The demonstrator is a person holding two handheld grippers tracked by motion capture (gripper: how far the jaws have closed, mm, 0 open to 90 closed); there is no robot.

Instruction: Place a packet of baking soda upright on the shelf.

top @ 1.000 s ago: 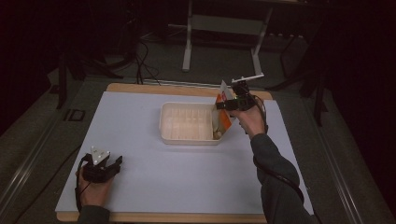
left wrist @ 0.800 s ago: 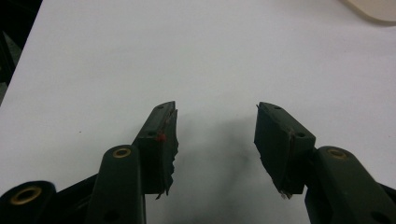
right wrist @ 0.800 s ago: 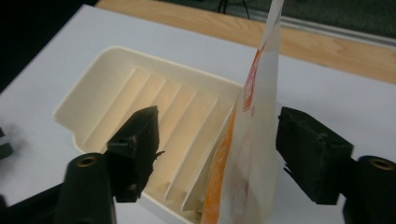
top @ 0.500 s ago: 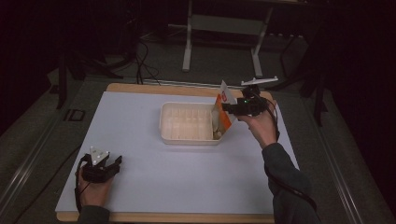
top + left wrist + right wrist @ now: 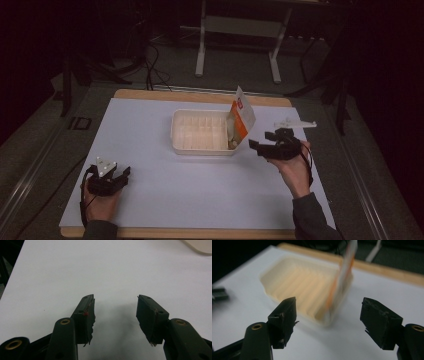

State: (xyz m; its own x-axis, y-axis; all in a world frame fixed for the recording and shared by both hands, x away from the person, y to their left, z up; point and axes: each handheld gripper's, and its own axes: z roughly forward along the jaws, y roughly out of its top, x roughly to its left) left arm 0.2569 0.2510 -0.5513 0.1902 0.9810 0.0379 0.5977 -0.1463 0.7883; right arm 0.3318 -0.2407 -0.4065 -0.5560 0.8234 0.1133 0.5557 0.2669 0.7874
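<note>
Change: a second ago my right claw [image 5: 259,146] was up at the packet [image 5: 240,121], at the right end of the tray [image 5: 200,148]; now it sits lower and further right in the high view, clear of both.
Meaning: I judge the packet is placed and let go, so the putting-in step looks done.
Packet: it stands on end inside the tray's right end, just right of centre in the high view, leaning on the right wall with its top above the rim.
Right claw: jaws spread wide with nothing between them; in the right gripper view [image 5: 328,315] they frame the blurred tray [image 5: 287,285] and packet [image 5: 344,270] ahead.
Right arm: forearm comes up from the lower right corner, wrist bent so the claw points left toward the tray.
Left claw: parked at the lower left of the high view [image 5: 117,176], jaws apart and empty over bare white table [image 5: 115,272].
Left hand: resting low on the table [image 5: 165,200], unmoved.
</note>
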